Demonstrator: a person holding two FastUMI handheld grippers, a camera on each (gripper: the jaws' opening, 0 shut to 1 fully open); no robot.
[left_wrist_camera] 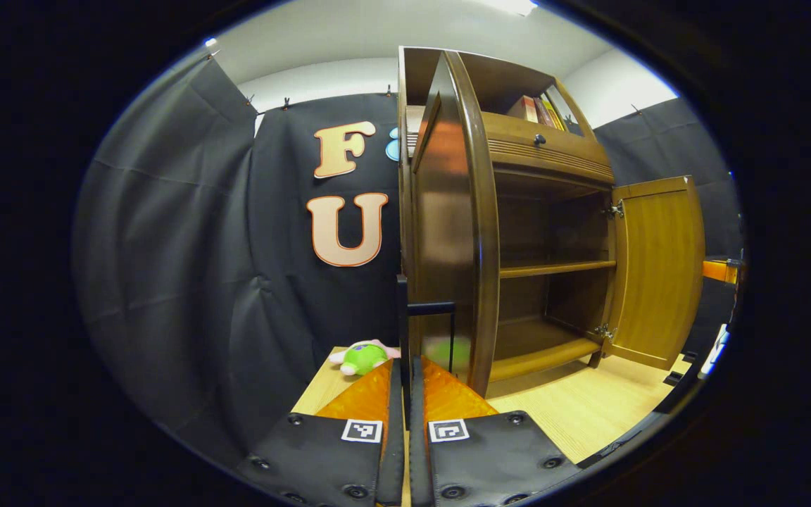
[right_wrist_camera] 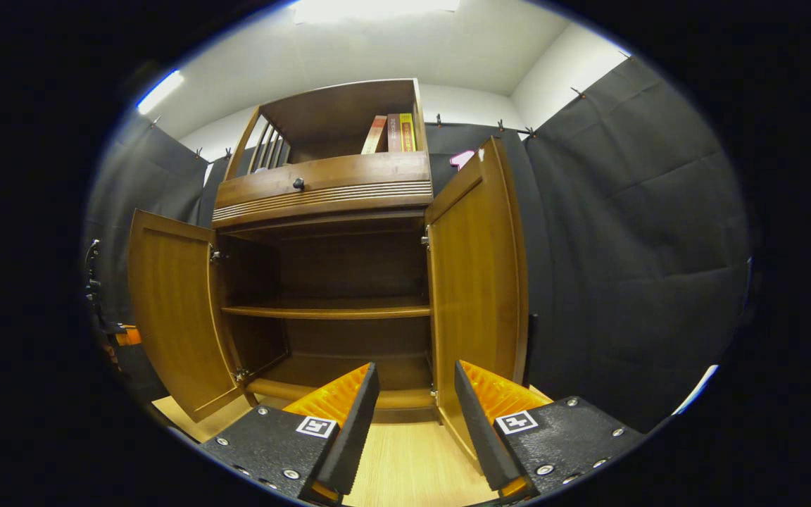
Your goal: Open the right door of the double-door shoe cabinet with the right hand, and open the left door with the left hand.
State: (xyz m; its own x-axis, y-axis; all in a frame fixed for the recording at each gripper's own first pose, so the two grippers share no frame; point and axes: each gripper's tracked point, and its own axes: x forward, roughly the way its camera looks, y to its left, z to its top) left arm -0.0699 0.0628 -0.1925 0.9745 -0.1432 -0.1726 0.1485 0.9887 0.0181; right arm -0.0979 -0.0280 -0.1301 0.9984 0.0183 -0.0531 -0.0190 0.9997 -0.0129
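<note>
At the middle of both views a tall wooden shoe cabinet (right_wrist_camera: pixel 328 232) is seen with both lower doors swung out and its shelves bare. Books (right_wrist_camera: pixel 391 134) are seen in the top compartment, above a drawer with a small dark knob (right_wrist_camera: pixel 298 184).

From the left gripper view, the left door (left_wrist_camera: pixel 448 232) is seen edge-on, right in front of the left tool (left_wrist_camera: pixel 406 380). The tool's fingers are drawn almost together around a slim dark bar handle (left_wrist_camera: pixel 431 308) on the door's outer face; whether both fingers actually press on it cannot be told. A green plush toy (left_wrist_camera: pixel 363 357) lies on the pale wooden floor (left_wrist_camera: pixel 574 408) beside the cabinet.

From the right gripper view, the right door (right_wrist_camera: pixel 476 282) stands open just ahead of the right tool (right_wrist_camera: pixel 416 384), which is spread wide and holds nothing.

The doors are judged rigid, glossy and fairly light, pivoting freely on metal hinges (left_wrist_camera: pixel 615 208). The varnished panel is likely slippery, so the bar handle is judged the best place to be gripped.
</note>
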